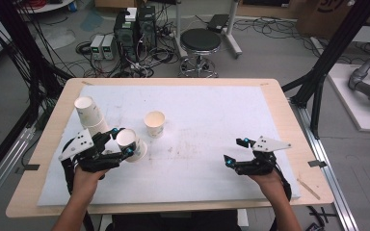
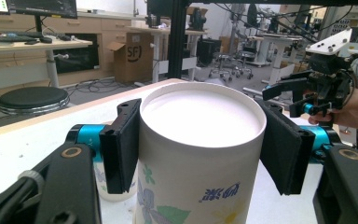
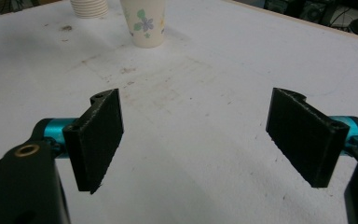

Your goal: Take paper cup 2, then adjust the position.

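At the table's left stands a tilted stack of white paper cups [image 1: 90, 114]. Just beside it, the left gripper [image 1: 120, 142] pinches a white paper cup with a flower print [image 1: 132, 144], its black pads [image 2: 122, 144] pressed against the cup's opposite walls below the rim. A second flower-print paper cup [image 1: 154, 123] stands upright nearby on the white table cover [image 1: 207, 120]. Well apart to the right, the right gripper [image 1: 236, 151] hovers spread wide, holding nothing.

Your left gripper [image 2: 200, 149] clamps its black pads [image 2: 123, 144] against both sides of a white paper cup with a floral print [image 2: 200, 154], above the white table [image 2: 23, 140]. Your right gripper [image 2: 303, 95] hovers beyond, jaws apart.
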Demonstrator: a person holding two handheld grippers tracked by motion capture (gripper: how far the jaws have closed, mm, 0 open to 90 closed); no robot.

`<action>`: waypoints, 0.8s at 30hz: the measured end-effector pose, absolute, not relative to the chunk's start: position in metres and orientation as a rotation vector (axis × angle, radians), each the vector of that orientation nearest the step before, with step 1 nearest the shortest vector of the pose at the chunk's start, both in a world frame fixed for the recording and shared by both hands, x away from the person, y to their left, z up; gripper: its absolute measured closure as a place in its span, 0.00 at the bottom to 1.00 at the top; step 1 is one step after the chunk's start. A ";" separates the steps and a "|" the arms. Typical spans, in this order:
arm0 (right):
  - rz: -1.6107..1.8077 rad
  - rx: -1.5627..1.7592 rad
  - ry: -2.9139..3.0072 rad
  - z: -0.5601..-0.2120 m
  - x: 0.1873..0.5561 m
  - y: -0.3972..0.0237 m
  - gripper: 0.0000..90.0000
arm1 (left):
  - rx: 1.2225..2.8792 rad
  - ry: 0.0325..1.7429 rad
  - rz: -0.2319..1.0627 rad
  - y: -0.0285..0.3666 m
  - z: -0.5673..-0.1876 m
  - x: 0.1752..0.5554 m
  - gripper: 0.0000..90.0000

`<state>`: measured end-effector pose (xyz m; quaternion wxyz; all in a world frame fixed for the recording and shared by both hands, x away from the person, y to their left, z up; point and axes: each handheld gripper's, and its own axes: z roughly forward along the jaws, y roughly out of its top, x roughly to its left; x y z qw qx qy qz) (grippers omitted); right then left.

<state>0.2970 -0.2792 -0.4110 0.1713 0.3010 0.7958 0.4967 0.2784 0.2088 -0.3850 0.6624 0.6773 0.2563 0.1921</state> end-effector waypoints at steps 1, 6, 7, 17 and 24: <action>1.409 0.851 2.259 -0.411 0.296 -0.279 0.22 | 1.532 0.577 0.429 0.208 -0.385 0.278 0.40; 1.415 0.846 2.257 -0.409 0.297 -0.278 0.22 | 1.529 0.573 0.414 0.205 -0.385 0.276 0.40; 1.415 0.851 2.258 -0.409 0.296 -0.278 0.22 | 1.529 0.572 0.407 0.204 -0.386 0.276 0.40; 1.445 0.806 2.301 -0.409 0.296 -0.271 0.22 | 1.565 0.527 0.327 0.188 -0.392 0.276 0.40; 1.489 0.764 2.305 -0.406 0.294 -0.265 0.22 | 1.617 0.479 0.264 0.168 -0.398 0.276 0.40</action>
